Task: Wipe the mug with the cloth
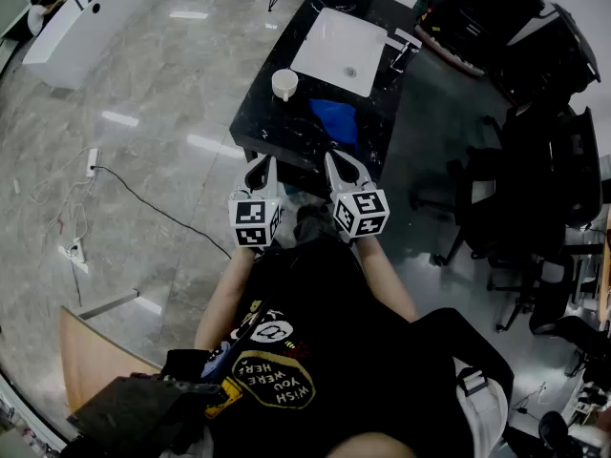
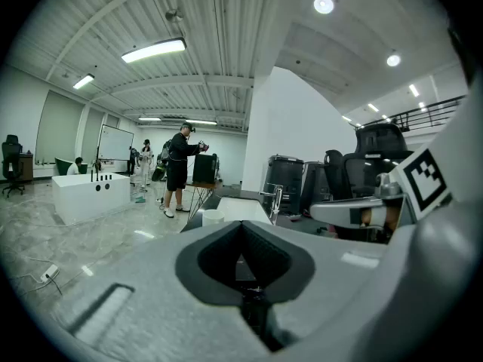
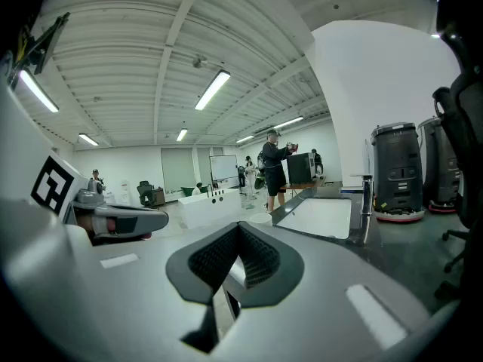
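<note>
While the person stands short of the black counter [image 1: 260, 127], the head view shows the left gripper [image 1: 262, 166] and the right gripper [image 1: 338, 160] held side by side in front of the body, both pointing toward the counter and touching nothing. The white mug [image 1: 284, 84] stands on the counter's left part, beside the white sink [image 1: 339, 51]. The blue cloth [image 1: 336, 120] lies nearer the front edge, well apart from both grippers

From the left gripper view, the jaws of the left gripper [image 2: 241, 226] are pressed together with nothing between them. Past their tip the mug [image 2: 213, 216] sits on the counter next to the sink [image 2: 245, 208], and the right gripper [image 2: 362, 213] shows at the right

From the right gripper view, the right gripper [image 3: 238, 226] has its jaws closed on nothing as well. The mug [image 3: 261, 219] is just beyond the tip, the sink [image 3: 321, 216] to its right, and the left gripper [image 3: 121, 221] at the left
</note>
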`<action>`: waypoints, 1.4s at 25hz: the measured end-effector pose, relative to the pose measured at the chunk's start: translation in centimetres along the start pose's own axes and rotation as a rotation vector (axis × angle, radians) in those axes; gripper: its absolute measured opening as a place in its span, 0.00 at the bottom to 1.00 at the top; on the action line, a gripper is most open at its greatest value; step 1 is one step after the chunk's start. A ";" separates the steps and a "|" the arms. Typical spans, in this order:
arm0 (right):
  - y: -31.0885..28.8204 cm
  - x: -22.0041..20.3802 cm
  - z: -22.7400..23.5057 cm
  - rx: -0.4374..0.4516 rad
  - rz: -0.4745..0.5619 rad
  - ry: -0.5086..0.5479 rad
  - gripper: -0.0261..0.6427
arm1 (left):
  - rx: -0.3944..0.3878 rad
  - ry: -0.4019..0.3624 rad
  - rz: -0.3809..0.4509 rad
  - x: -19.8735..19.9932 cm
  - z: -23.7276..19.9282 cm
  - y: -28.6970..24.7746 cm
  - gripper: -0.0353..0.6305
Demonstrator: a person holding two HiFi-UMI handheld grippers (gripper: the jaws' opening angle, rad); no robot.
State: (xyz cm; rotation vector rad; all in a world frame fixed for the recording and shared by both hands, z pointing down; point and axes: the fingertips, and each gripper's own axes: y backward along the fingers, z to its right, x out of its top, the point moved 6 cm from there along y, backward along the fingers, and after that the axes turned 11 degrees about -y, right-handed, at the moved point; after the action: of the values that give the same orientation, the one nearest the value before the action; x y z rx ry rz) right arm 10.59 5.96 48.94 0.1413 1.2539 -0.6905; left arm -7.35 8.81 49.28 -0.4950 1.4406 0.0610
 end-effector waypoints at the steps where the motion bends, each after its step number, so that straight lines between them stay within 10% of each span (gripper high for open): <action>1: 0.0 0.0 0.2 -0.002 0.001 -0.001 0.04 | 0.001 0.000 0.001 0.0 -0.1 -0.1 0.06; 35: -5.7 -0.9 4.8 -0.004 -0.129 0.016 0.08 | -0.030 0.071 -0.022 -1.1 -2.4 -4.4 0.06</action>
State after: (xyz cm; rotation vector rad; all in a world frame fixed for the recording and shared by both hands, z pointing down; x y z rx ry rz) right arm 11.32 -0.41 52.86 0.0630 1.2881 -0.7998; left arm -8.30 4.32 51.51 -0.5420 1.5056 0.0481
